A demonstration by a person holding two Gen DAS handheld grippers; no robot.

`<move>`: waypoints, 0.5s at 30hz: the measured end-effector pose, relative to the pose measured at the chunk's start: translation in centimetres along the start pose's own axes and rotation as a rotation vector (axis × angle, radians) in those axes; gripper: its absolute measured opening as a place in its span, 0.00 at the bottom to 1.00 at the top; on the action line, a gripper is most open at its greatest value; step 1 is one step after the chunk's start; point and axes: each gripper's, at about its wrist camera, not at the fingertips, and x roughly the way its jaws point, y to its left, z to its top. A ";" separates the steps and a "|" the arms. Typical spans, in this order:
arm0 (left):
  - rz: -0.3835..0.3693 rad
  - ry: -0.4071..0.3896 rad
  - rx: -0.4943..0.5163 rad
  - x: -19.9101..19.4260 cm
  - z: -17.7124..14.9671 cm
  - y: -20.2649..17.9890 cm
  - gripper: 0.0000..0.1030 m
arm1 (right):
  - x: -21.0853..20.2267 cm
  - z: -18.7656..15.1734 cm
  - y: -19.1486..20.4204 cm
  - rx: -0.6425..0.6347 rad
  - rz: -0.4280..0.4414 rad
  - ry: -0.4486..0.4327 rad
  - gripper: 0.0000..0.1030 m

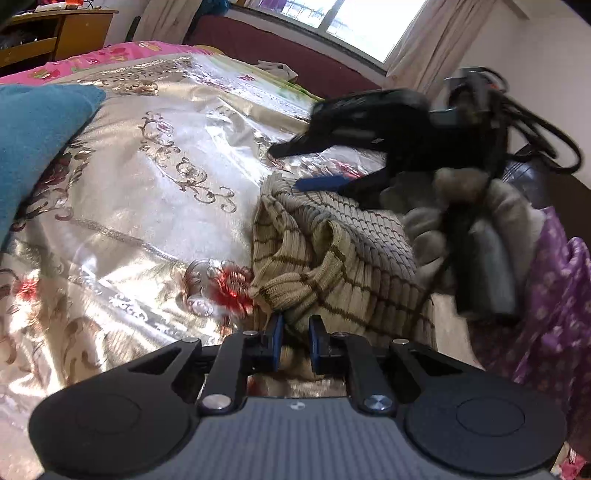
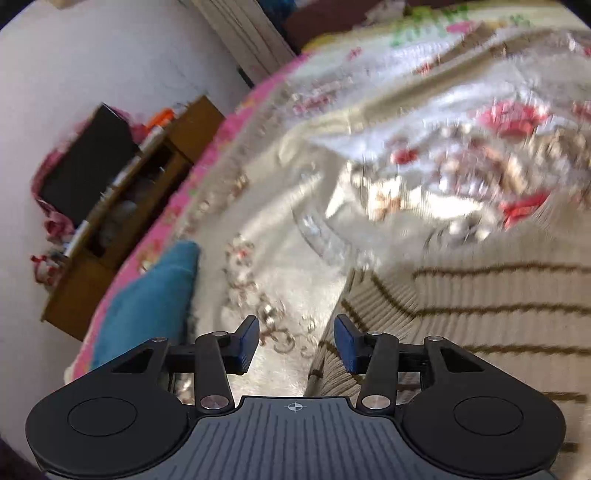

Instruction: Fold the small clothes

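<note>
Bed [image 1: 155,192] filled both views, covered by a shiny cream spread [image 2: 325,229] with gold scrollwork and red flowers; a pink floral sheet [image 1: 122,51] showed at its far edge.

Window [image 1: 354,26] with pale curtains sat beyond the left gripper, above a dark red wall band. Wooden shelf [image 2: 122,206] stood against the white wall, ahead and left of the right gripper.

Teal cloth [image 1: 37,140] lay on the spread, left of the left gripper; in the right wrist view it lay just left of the right gripper's left finger.

Sweater [image 1: 343,254], beige ribbed knit with brown stripes, lay bunched on the spread directly ahead of the left gripper and slightly to its right. In the right wrist view it spread out ahead and right of the right gripper.

Left gripper [image 1: 296,345]: jaws nearly together, pinched on a fold of sweater hem; knit visible between the blue pads [image 1: 277,339].

Right gripper [image 2: 295,341]: jaws wide apart, nothing between them. Its right pad [image 2: 345,345] sat over the sweater's edge; contact could not be judged. The left pad was over bare spread. This view was motion-blurred.

In the left wrist view the right gripper appeared above the sweater's far side, blurred, held by a gray-gloved hand [image 1: 461,199].
</note>
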 end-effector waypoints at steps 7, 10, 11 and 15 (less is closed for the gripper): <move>-0.014 -0.106 0.084 -2.5 1.2 -1.7 0.28 | -5.8 -1.1 -1.6 -0.103 -0.112 -0.081 0.45; -0.025 -0.128 0.141 -1.1 2.4 -2.7 0.28 | -6.5 -2.6 -2.1 -0.130 -0.150 -0.065 0.45; -0.034 -0.126 0.146 -0.5 2.7 -2.8 0.28 | -6.8 -3.2 -2.1 -0.151 -0.165 -0.062 0.45; -0.014 -0.030 0.131 2.4 3.0 -2.1 0.28 | -7.3 -6.0 -1.9 -0.259 -0.232 -0.033 0.45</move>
